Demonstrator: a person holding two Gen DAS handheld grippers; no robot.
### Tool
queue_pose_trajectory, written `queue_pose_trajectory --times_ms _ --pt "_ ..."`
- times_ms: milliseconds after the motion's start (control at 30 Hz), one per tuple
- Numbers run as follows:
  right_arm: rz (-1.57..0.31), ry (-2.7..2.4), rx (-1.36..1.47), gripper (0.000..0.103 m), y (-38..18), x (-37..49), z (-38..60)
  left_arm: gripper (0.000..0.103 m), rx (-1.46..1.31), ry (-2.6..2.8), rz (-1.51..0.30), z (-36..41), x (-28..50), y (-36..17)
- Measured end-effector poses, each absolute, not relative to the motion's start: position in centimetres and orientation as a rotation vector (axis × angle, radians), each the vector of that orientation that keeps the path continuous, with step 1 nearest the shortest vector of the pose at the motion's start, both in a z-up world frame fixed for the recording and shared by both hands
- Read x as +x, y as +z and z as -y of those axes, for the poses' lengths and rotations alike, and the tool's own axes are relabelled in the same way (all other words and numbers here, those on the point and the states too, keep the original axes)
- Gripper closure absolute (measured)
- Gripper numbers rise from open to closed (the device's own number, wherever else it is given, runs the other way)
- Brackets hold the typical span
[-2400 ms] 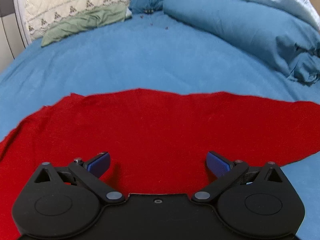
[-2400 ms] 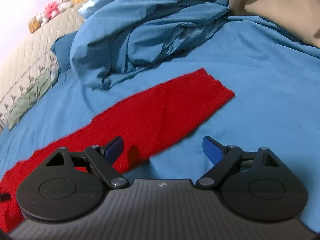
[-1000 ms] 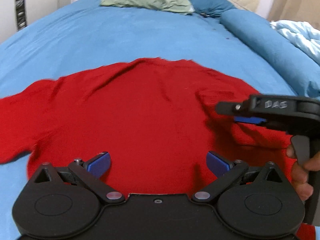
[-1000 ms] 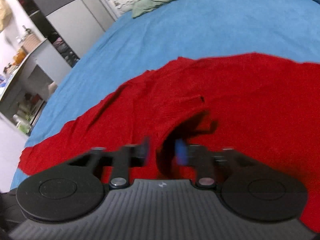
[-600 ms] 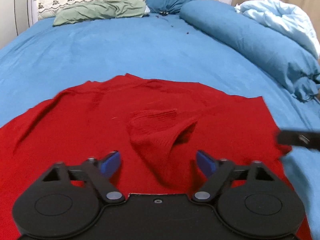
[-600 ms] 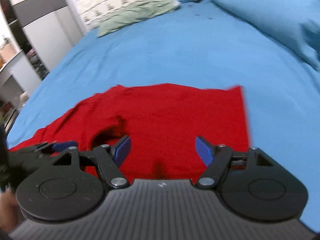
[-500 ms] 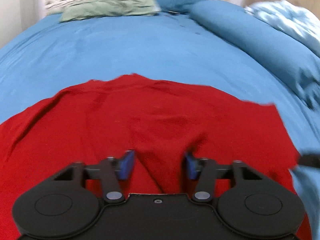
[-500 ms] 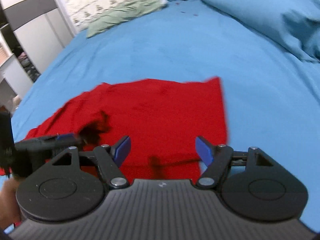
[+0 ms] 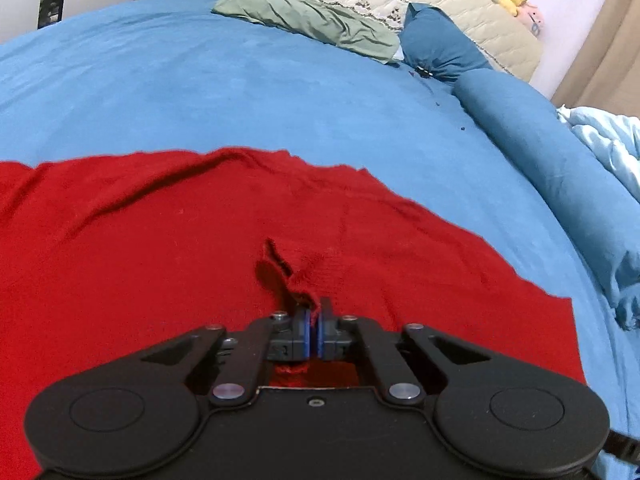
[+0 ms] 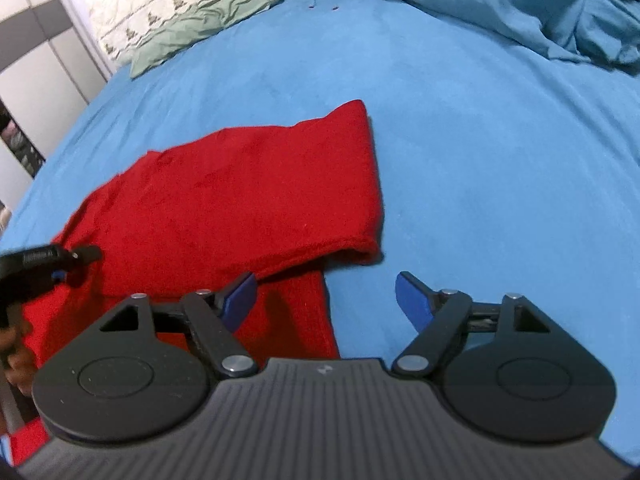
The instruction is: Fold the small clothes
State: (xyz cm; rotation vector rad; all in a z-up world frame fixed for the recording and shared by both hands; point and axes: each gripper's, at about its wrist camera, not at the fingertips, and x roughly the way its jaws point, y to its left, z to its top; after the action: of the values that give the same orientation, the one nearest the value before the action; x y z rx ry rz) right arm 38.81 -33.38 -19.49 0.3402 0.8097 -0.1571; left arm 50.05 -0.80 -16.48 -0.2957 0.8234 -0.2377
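left gripper [image 9: 313, 334] now shut tight on a pinch of red cloth [image 9: 160, 264], right gripper [image 10: 325, 294] moved over the cloth's end, end seen doubled over

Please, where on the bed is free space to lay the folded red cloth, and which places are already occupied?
Bare blue sheet lies right of the red garment, up to the rumpled blue duvet. More lies between the garment's far edge and the green pillow. It is crowded near the left gripper, shut on a red fold, and the open right gripper.
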Motion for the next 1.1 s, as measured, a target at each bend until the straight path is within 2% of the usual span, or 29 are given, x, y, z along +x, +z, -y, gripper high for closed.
queue_pose_trajectory --times_ms 200,300,700,1000,1100 --pt "-0.824 -0.18 0.193 0.007 -20.2 40.2 31.4 0.101 -0.233 -0.196 -0.65 -1.1 48.5 -10.2" --pt "-0.828 -0.188 0.11 0.007 -20.6 41.0 30.2 0.101 -0.156 -0.137 -0.597 -3.6 47.6 -8.6" --pt "-0.79 -0.283 -0.077 0.007 -20.6 44.3 28.9 0.101 -0.138 -0.049 -0.606 -7.1 47.3 -9.9" --pt "-0.835 -0.303 -0.067 0.007 -21.7 42.7 30.4 0.1 -0.089 -0.011 -0.758 -7.9 46.8 -15.1" --pt "-0.864 -0.278 -0.071 0.006 -21.0 42.5 30.7 0.085 -0.009 0.045 -0.796 -7.9 46.0 -15.0"
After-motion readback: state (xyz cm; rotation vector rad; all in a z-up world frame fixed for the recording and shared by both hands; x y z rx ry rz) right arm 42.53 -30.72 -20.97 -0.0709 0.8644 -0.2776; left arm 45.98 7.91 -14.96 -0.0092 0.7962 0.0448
